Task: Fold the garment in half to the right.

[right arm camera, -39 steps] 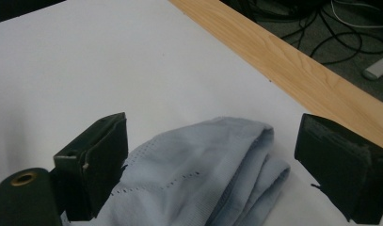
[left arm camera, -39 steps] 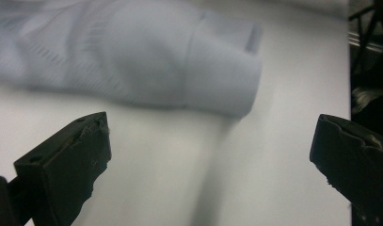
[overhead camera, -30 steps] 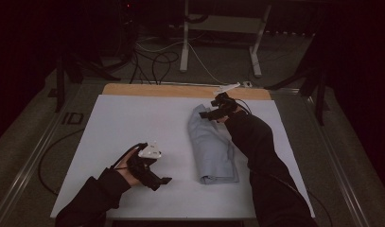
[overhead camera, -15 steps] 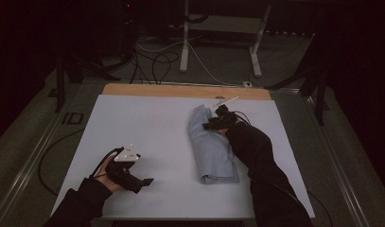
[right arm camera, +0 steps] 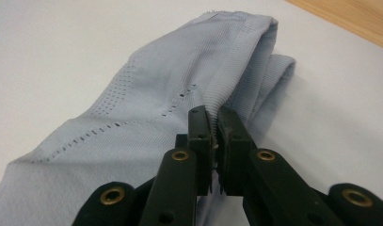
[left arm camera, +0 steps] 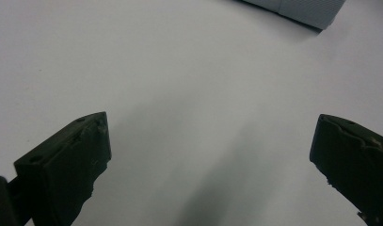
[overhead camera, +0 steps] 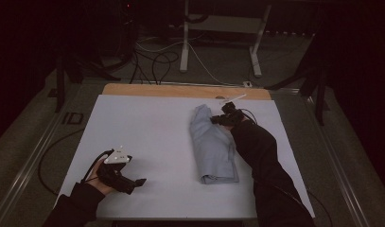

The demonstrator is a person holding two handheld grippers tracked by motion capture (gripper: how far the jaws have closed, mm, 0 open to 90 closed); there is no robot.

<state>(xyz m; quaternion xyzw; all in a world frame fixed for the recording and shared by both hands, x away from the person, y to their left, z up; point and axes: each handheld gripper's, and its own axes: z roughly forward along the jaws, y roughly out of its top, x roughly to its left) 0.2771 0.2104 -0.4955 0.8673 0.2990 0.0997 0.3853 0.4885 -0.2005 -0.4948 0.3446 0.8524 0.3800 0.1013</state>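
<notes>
A pale blue-grey folded cloth point(overhead camera: 211, 149) lies lengthwise right of the table's middle. At its far end my right gripper point(overhead camera: 219, 118) pinches a raised fold. In the right gripper view the jaws point(right arm camera: 216, 117) have just been closing and now stand together with a ridge of the cloth point(right arm camera: 147, 103) between the pads. My left gripper point(overhead camera: 139, 181) rests low near the table's front left, pointing right. In the left gripper view its jaws point(left arm camera: 210, 141) stand wide apart over bare white surface, with a corner of the cloth point(left arm camera: 304, 7) far off.
The white table top point(overhead camera: 147, 123) ends in a wooden strip point(overhead camera: 180, 91) along its far edge. A thin white stick point(overhead camera: 232, 98) lies near that strip, beyond the cloth. Cables and metal stand legs point(overhead camera: 185, 42) are on the floor behind.
My left gripper has slid left and toward the front edge. My right gripper has sunk slightly onto the cloth's far end and gone from open to shut on it.
</notes>
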